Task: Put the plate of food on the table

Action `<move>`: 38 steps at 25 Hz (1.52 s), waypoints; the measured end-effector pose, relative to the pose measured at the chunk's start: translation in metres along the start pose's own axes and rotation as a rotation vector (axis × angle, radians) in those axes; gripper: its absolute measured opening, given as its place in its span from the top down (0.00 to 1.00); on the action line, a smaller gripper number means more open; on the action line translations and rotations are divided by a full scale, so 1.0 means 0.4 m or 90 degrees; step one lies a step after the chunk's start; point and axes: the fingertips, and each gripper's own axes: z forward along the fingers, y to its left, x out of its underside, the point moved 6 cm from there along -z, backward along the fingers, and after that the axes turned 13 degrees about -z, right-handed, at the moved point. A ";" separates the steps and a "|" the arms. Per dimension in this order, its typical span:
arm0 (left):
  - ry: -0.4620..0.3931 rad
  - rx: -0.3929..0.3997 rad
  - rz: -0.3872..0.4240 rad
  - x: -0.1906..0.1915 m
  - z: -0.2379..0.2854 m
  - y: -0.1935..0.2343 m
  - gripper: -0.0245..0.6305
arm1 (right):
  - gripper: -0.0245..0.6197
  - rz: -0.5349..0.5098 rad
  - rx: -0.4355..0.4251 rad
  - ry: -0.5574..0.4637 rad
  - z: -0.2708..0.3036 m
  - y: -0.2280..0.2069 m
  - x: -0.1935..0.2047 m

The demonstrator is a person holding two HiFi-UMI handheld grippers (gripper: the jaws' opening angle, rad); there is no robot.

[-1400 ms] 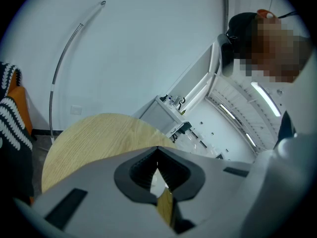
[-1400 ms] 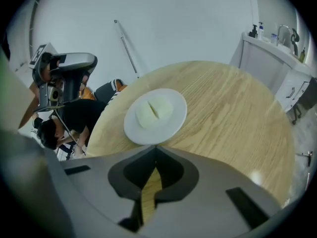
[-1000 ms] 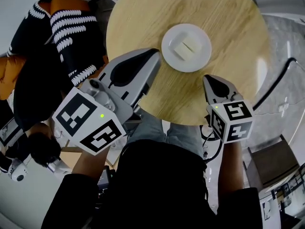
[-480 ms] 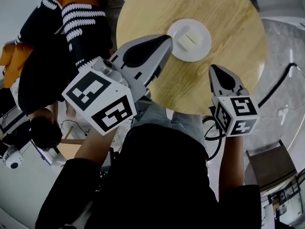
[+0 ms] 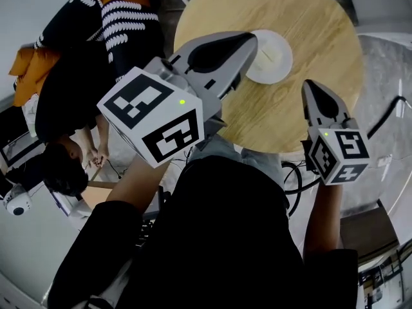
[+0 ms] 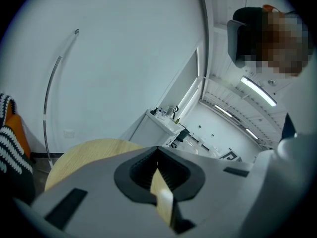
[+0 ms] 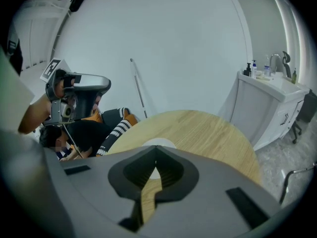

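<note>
A white plate (image 5: pixel 278 62) with a pale slab of food (image 5: pixel 268 51) rests on the round wooden table (image 5: pixel 322 37). My left gripper (image 5: pixel 252 38) is raised high toward the camera, shut and empty; its tip overlaps the plate's left rim in the head view. My right gripper (image 5: pixel 308 84) hangs shut and empty over the table's near edge, to the right of the plate and short of it. In the right gripper view the plate (image 7: pixel 158 144) peeks over the closed jaws (image 7: pixel 156 148). The left gripper view shows only table top (image 6: pixel 89 150) beyond its jaws (image 6: pixel 157 148).
A person in black (image 5: pixel 64 95) crouches at the left beside striped (image 5: pixel 125 24) and orange (image 5: pixel 29 69) fabric. A cable (image 5: pixel 293 172) lies on the floor below the table. A white sink cabinet (image 7: pixel 272 103) stands beyond the table on the right.
The left gripper has risen toward the camera and moved right, now overlapping the plate's edge. The right gripper shifted slightly right. The plate stays on the table.
</note>
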 end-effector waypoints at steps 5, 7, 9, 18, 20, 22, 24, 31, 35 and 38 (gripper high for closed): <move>-0.021 0.000 0.015 -0.040 -0.019 -0.047 0.97 | 0.95 -0.022 0.005 -0.049 -0.049 -0.008 -0.089; -0.029 -0.001 0.022 -0.053 -0.032 -0.065 0.97 | 0.95 -0.028 0.005 -0.067 -0.070 -0.004 -0.116; -0.041 -0.002 0.031 -0.066 -0.045 -0.080 0.97 | 0.95 -0.035 0.005 -0.087 -0.087 -0.002 -0.141; -0.082 -0.017 0.082 -0.096 -0.111 -0.170 0.97 | 0.95 -0.058 0.018 -0.175 -0.187 0.009 -0.226; -0.090 -0.023 0.103 -0.104 -0.131 -0.194 0.97 | 0.95 -0.064 0.019 -0.194 -0.212 0.021 -0.241; -0.098 -0.030 0.130 -0.104 -0.148 -0.217 0.97 | 0.95 -0.068 0.020 -0.211 -0.238 0.037 -0.249; -0.109 -0.030 0.153 -0.098 -0.165 -0.240 0.97 | 0.95 -0.071 0.019 -0.226 -0.261 0.052 -0.250; -0.157 -0.023 0.174 -0.065 -0.229 -0.312 0.97 | 0.95 -0.081 0.023 -0.274 -0.349 0.087 -0.240; -0.185 -0.022 0.185 -0.053 -0.262 -0.352 0.97 | 0.95 -0.089 0.018 -0.288 -0.390 0.102 -0.238; -0.206 -0.015 0.199 -0.049 -0.284 -0.375 0.97 | 0.95 -0.103 0.014 -0.297 -0.406 0.110 -0.243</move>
